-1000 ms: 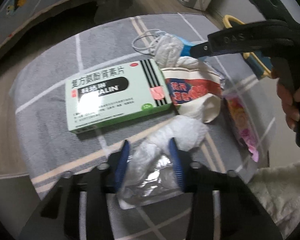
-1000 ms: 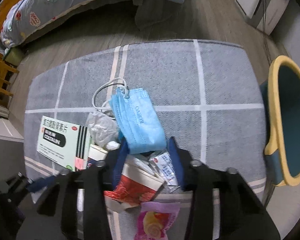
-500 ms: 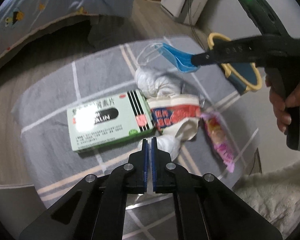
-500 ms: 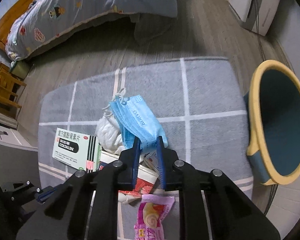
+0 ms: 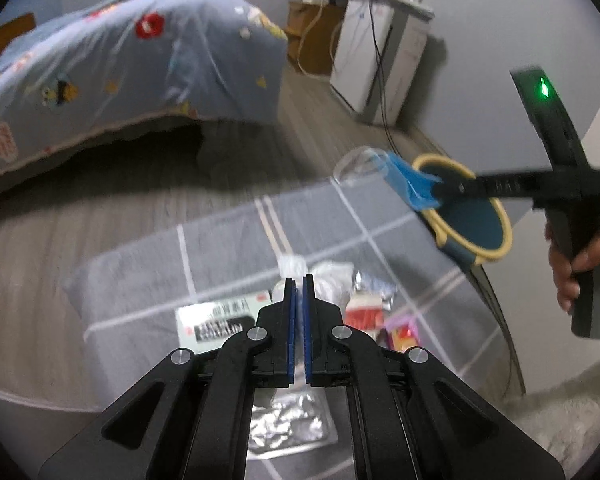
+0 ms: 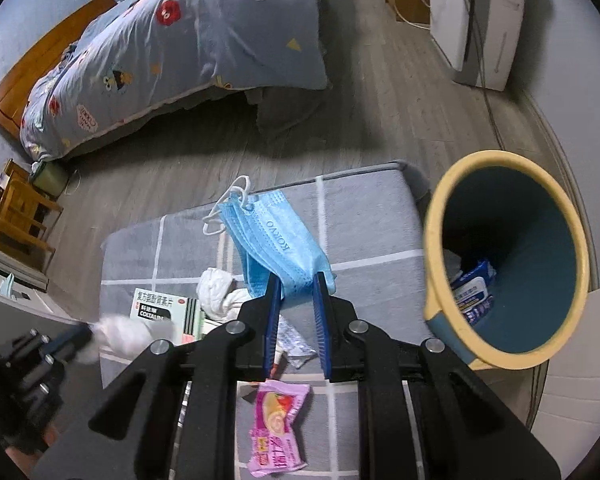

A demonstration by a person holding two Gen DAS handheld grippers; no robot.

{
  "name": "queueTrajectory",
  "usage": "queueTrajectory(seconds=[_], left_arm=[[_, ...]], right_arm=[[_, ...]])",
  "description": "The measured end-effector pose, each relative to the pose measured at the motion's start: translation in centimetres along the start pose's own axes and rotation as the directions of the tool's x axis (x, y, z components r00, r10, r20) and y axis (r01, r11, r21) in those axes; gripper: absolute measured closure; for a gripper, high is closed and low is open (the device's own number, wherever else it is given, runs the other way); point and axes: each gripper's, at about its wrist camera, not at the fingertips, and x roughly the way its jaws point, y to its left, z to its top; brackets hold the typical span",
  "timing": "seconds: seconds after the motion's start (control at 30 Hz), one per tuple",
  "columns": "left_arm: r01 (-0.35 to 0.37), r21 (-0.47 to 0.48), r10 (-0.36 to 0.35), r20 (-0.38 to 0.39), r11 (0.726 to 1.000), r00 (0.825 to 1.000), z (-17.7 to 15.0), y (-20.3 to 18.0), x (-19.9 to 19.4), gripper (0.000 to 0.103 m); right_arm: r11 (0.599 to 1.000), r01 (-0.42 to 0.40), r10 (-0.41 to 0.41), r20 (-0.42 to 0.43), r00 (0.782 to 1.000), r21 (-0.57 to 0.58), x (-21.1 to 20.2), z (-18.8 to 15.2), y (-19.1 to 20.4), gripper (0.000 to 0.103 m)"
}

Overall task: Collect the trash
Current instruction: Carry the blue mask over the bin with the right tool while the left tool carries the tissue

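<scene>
Two claws show, each pinched on a piece of trash. The right claw (image 6: 296, 280) is narrow, its blue pads clamped on the near corner of a blue mask (image 6: 276, 240). The mask's long axis runs from the pads up and away to the left, folded edge-on, with its white ear loops dangling at the far end. It hangs clear of the grey rug (image 6: 372, 216) below. Just right of this claw stands a bin (image 6: 432, 240) with a yellow rim and blue inside, its mouth tipped towards the camera and a blue-and-white packet at the bottom. Under the claw lies a pink wrapper (image 6: 278, 428). To its left are a crumpled white wad (image 6: 220, 292) and a green box (image 6: 152, 306). The left claw (image 5: 299, 280) is closed almost pad to pad. From the right wrist it appears low on the left, blurred, with a pale tissue (image 6: 120, 332) at its tip. A foil pack (image 5: 288, 428) shows beneath its fingers; whether that is gripped I cannot tell. Beyond the rug are wooden floor and a bed (image 6: 172, 48).
</scene>
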Motion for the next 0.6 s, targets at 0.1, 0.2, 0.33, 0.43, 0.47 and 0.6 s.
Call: queueTrajectory(seconds=[0.1, 0.2, 0.33, 0.43, 0.47, 0.6], left_arm=[[-0.027, -0.017, 0.028, 0.038, 0.999, 0.999, 0.4, -0.3, 0.0, 0.099], [-0.055, -0.012, 0.055, 0.049, 0.998, 0.997, 0.5, -0.7, 0.2, 0.099], [-0.058, -0.016, 0.059, 0.034, 0.998, 0.998, 0.8, -1.0, 1.1, 0.099], [-0.064, -0.011, 0.064, 0.023, 0.998, 0.998, 0.9, -1.3, 1.8, 0.099], [-0.065, -0.009, 0.065, 0.021, 0.998, 0.998, 0.9, -1.4, 2.0, 0.099], [-0.058, 0.004, 0.058, 0.019, 0.998, 0.998, 1.2, -2.3, 2.9, 0.099]], right_arm=[[1.000, 0.010, -0.010, 0.013, 1.000, 0.006, -0.6, -0.1, -1.1, 0.087], [1.000, 0.011, -0.012, 0.022, 1.000, 0.015, -0.9, -0.3, -2.6, 0.087], [0.999, 0.011, -0.011, 0.016, 1.000, 0.039, -0.4, -0.3, -4.5, 0.087], [0.999, 0.004, -0.005, 0.013, 1.000, 0.051, -0.2, -0.3, -5.5, 0.087], [0.999, 0.002, -0.003, 0.012, 1.000, 0.051, 0.0, -0.2, -5.7, 0.087], [0.999, -0.001, 0.000, 0.013, 1.000, 0.053, 0.3, 0.1, -6.6, 0.087]])
